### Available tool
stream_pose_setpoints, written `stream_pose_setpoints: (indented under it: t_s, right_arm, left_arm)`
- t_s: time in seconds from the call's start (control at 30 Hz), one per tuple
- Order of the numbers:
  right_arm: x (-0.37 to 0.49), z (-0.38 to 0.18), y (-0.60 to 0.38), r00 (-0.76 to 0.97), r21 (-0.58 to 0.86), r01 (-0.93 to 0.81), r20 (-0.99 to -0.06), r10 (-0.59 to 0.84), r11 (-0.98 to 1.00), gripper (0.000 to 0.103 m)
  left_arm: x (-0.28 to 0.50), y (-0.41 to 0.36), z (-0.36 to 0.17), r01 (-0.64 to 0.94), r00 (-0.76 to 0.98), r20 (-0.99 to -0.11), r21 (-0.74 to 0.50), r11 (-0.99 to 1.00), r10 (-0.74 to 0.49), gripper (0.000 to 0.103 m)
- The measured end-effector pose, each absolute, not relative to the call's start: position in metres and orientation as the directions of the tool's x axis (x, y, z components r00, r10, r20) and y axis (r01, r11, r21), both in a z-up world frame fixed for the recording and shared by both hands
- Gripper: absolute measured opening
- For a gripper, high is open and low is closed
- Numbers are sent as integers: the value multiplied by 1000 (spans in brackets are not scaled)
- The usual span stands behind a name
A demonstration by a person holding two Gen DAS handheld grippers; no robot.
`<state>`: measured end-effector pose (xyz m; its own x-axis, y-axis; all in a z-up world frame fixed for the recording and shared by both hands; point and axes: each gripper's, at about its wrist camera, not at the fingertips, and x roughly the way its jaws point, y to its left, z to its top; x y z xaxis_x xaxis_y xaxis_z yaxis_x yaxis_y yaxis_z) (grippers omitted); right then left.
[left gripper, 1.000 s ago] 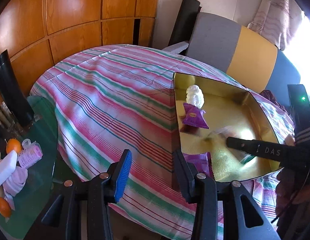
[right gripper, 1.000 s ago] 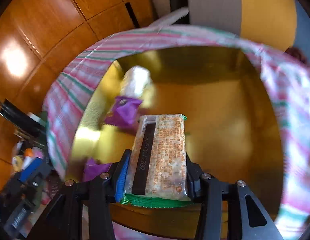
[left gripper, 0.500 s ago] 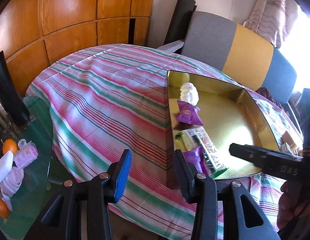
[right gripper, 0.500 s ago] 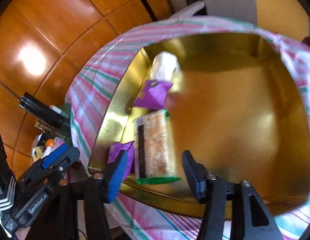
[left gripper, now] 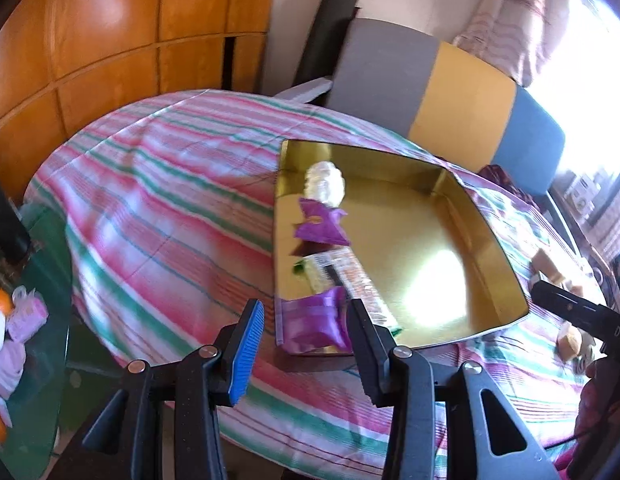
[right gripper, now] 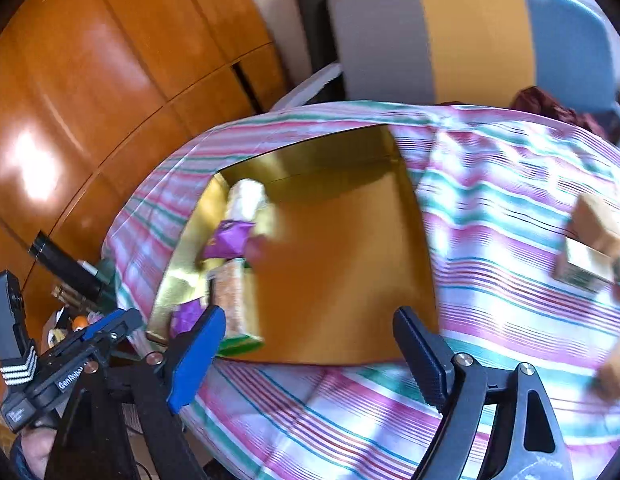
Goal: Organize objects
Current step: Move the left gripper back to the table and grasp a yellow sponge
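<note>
While its jaws have just been opening, right hand-held gripper [right gripper: 310, 356] spread and empty, snack packet [right gripper: 235, 300] in gold tray [right gripper: 350, 280] just beyond its blue pad.

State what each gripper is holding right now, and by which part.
Nothing is held. The right gripper has just been opening, jaws empty; the green-edged snack pack lies in the gold tray. The left gripper is empty too.

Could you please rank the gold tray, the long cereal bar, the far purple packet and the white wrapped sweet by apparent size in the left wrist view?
1. gold tray, clearly largest
2. long cereal bar
3. far purple packet and white wrapped sweet: look alike, and the sweet lies farther away, so unranked.
</note>
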<state>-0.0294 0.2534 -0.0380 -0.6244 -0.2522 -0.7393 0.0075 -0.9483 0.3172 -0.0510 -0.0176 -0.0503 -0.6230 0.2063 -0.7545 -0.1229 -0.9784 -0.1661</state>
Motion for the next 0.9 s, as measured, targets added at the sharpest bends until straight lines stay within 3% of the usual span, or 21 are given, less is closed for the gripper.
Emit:
stream_pose_setpoints:
  t_s: [0.2,0.37,0.6,0.77,0.9]
  right_arm:
    - [7,-36,329,-641,293,-139,-754,-139,-946,88]
    - [47,-26,418,-640,231,-326,-768,34,-917,88]
    - [117,-19,549,-572,219,-696,-744,345,-683,90]
    - [159,-44,602,-563,404,-799,-762,319,-446,90]
    - [165,-49,611,-575,451,-799,-766,286,-399,90]
  left_arm:
    - [-49,15,-32,-221,-634,-732,-137,-966,249,43]
    - [-47,55,-23,-319,-622,-723,-115,-941,300,43]
    - [-33,143,-17,-535,-555,-720,-75,-842,416,44]
    - [-18,215,-23,-673,-474,-734,-54,-738,486,48]
    - [-8,262,-33,-740,-404,-754,-64,-670,518,50]
